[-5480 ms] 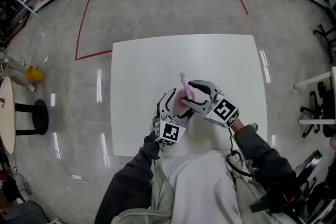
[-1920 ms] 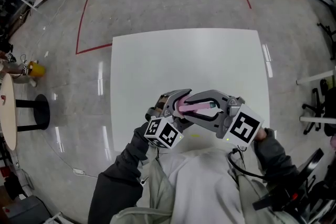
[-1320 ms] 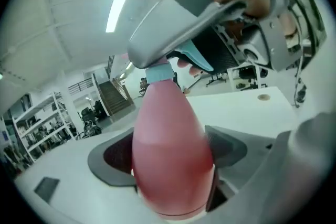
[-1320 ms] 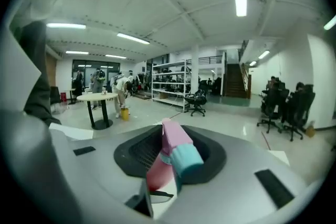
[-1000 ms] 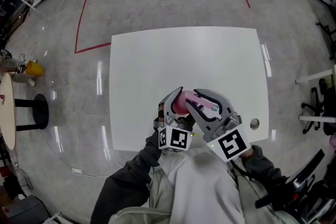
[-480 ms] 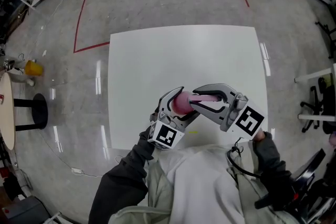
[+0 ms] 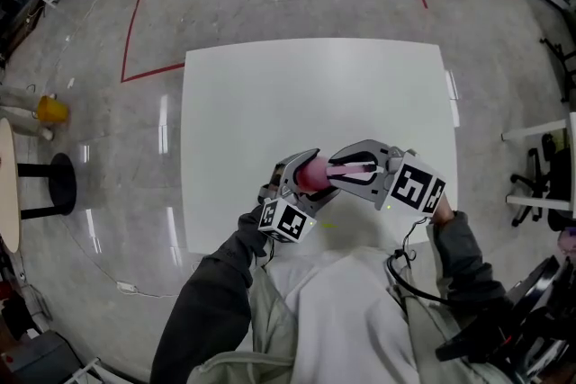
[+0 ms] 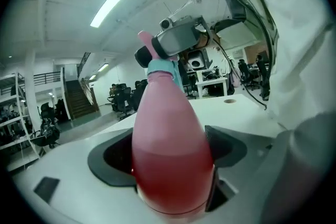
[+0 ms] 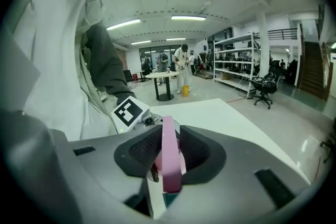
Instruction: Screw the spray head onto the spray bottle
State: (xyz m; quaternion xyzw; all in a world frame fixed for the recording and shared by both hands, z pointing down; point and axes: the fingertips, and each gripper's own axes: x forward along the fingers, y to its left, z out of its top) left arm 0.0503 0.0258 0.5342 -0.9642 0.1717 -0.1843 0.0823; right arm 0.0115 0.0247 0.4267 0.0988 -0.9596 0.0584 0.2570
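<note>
Clamping the spray bottle (image 8: 170, 155) by its belly, the left gripper (image 7: 304, 168) holds it over the table (image 7: 315, 94); the right gripper (image 7: 346, 168) pinches the spray head (image 9: 169, 157), seated on the neck, with tightening turns likely left.

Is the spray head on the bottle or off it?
On: the spray head sits on the bottle neck, clamped by the right gripper. Tightness: cannot tell.
</note>
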